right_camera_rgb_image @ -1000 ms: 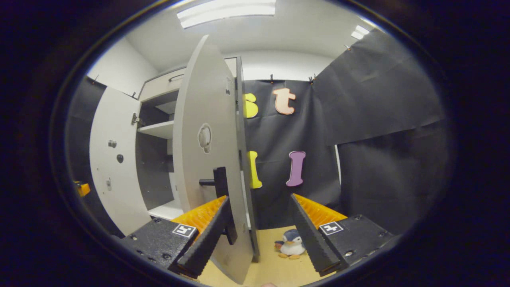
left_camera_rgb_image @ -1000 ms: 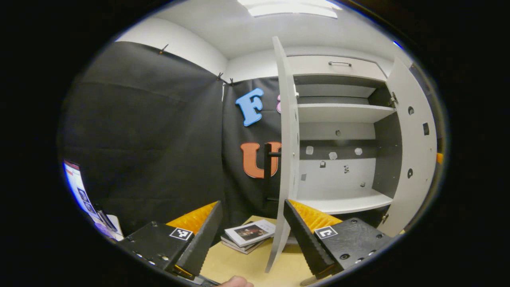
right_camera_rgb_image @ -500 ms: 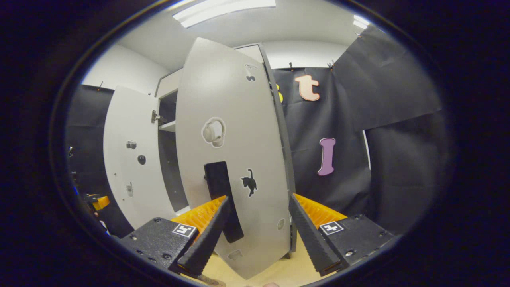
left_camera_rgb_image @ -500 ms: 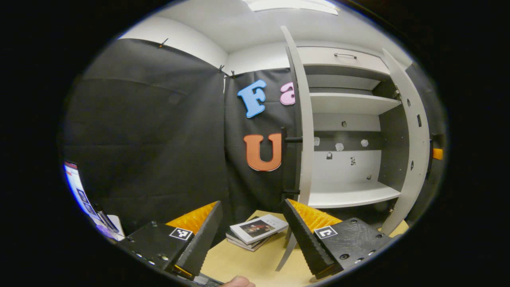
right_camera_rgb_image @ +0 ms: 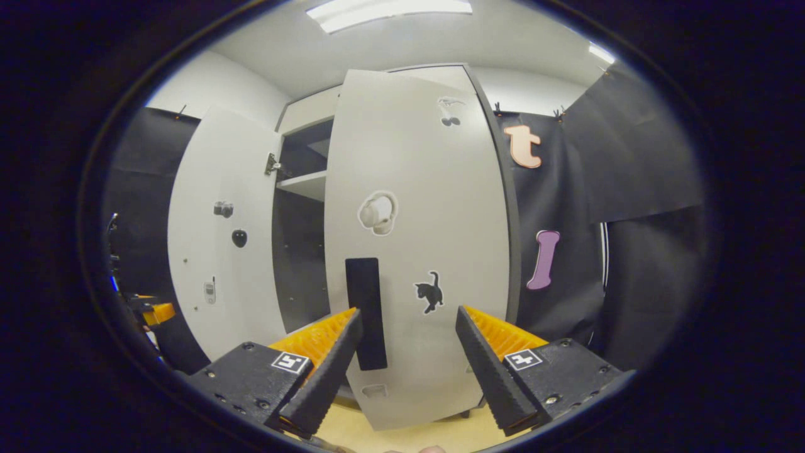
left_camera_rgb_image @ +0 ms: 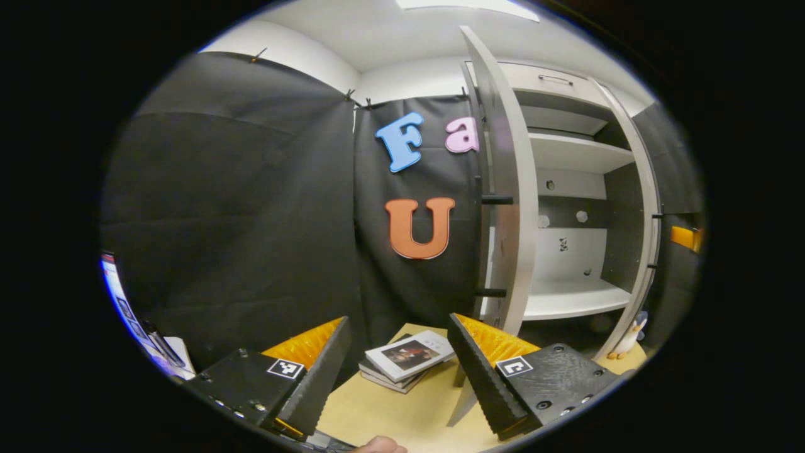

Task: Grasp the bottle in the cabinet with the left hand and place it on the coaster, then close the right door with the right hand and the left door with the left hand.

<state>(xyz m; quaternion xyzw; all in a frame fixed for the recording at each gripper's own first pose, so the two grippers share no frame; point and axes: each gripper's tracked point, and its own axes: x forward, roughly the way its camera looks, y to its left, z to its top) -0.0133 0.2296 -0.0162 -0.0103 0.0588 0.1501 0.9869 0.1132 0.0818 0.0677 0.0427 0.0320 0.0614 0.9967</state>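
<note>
Two cabinet doors in play. Right door (right_camera_rgb_image: 418, 251) nearly shut, its front face square ahead of right gripper (right_camera_rgb_image: 407, 358); dark handle (right_camera_rgb_image: 366, 313) at 11 o'clock of jaw gap, just beside one fingertip (right_camera_rgb_image: 349, 333), contact cannot tell. Jaws spread, nothing between. Left door (right_camera_rgb_image: 217, 239) open at 9 o'clock. In left gripper view, left door (left_camera_rgb_image: 506, 189) edge-on at 1 o'clock of left gripper (left_camera_rgb_image: 397, 362); jaws spread, empty. Books (left_camera_rgb_image: 405, 360) on table (left_camera_rgb_image: 390, 415) between fingers. Penguin toy (left_camera_rgb_image: 632, 336) at 3 o'clock.
</note>
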